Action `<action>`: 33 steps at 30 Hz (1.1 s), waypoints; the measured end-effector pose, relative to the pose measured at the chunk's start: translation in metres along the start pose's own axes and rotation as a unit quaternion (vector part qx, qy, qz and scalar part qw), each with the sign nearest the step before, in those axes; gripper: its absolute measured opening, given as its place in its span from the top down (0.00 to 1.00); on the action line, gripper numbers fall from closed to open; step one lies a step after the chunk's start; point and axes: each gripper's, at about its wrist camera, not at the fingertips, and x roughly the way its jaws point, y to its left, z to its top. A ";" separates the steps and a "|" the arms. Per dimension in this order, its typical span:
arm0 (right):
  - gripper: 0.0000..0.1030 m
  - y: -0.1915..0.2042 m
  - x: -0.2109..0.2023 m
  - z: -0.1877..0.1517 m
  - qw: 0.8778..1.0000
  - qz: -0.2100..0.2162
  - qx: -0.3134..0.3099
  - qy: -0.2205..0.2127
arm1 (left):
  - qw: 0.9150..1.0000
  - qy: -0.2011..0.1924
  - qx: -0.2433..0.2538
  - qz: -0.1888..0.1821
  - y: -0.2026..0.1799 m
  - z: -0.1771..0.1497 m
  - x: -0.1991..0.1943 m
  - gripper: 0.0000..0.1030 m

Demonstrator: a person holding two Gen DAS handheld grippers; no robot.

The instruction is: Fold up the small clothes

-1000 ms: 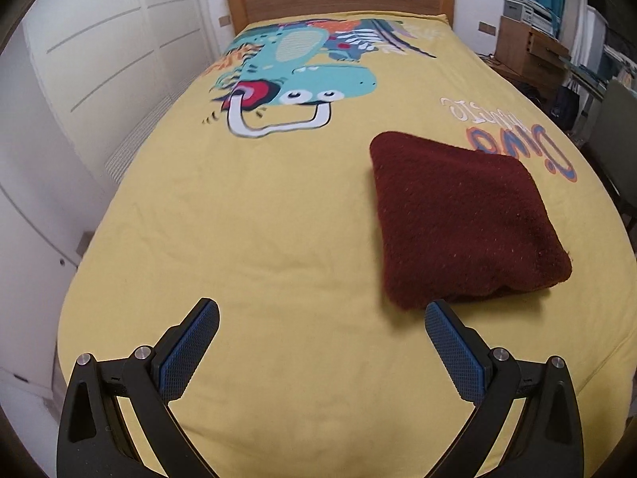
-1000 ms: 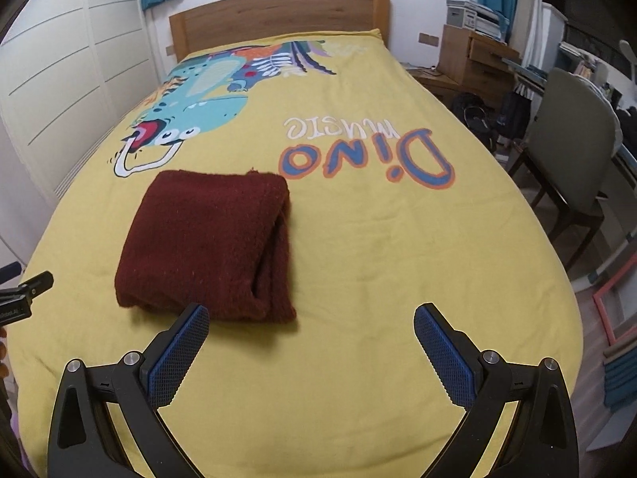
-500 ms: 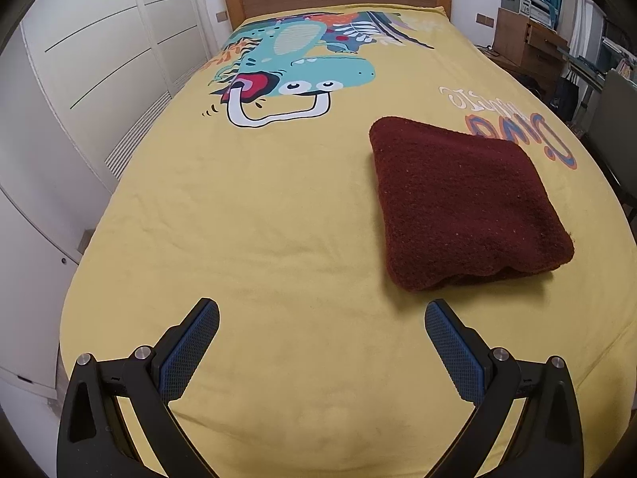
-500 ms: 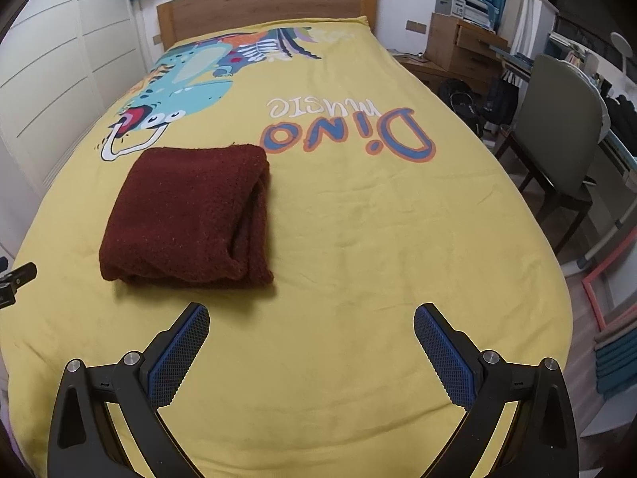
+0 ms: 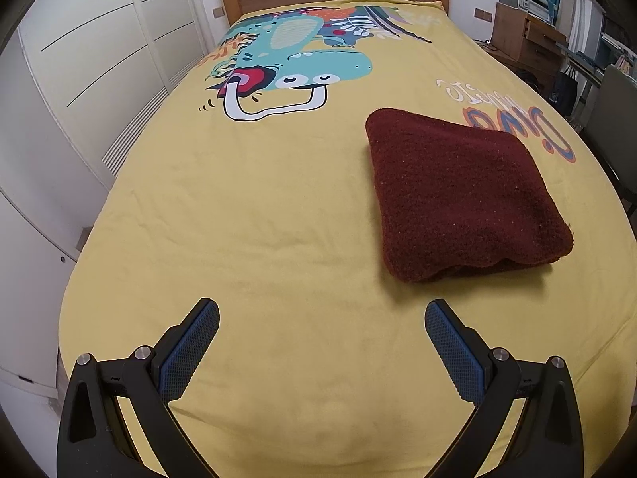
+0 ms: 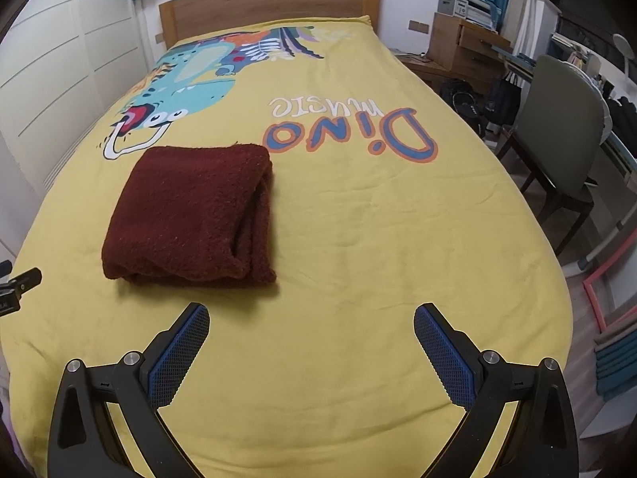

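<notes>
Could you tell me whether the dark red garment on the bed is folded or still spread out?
Folded. The garment lies as a compact rectangle on the bedspread, with stacked layers showing along its right edge.

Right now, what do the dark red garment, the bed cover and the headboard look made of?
Dark red garment: looks like fleece or terry knit, matte, nubby pile. Bed cover: thin woven fabric, likely cotton, matte, fine creases, printed dinosaur. Headboard: wood or wood veneer, satin, visible grain.
</notes>
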 end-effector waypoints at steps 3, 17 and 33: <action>0.00 0.000 -0.001 0.001 1.000 0.000 -0.003 0.000 | 1.000 0.000 -0.001 -0.001 -0.001 -0.001 0.000 0.01; 0.00 0.002 0.001 0.002 1.000 0.003 -0.006 0.005 | 1.000 0.009 0.004 -0.007 -0.006 -0.004 0.003 0.01; 0.00 0.005 0.002 0.002 1.000 0.004 -0.011 0.008 | 1.000 0.007 0.004 -0.010 -0.007 -0.004 0.001 0.01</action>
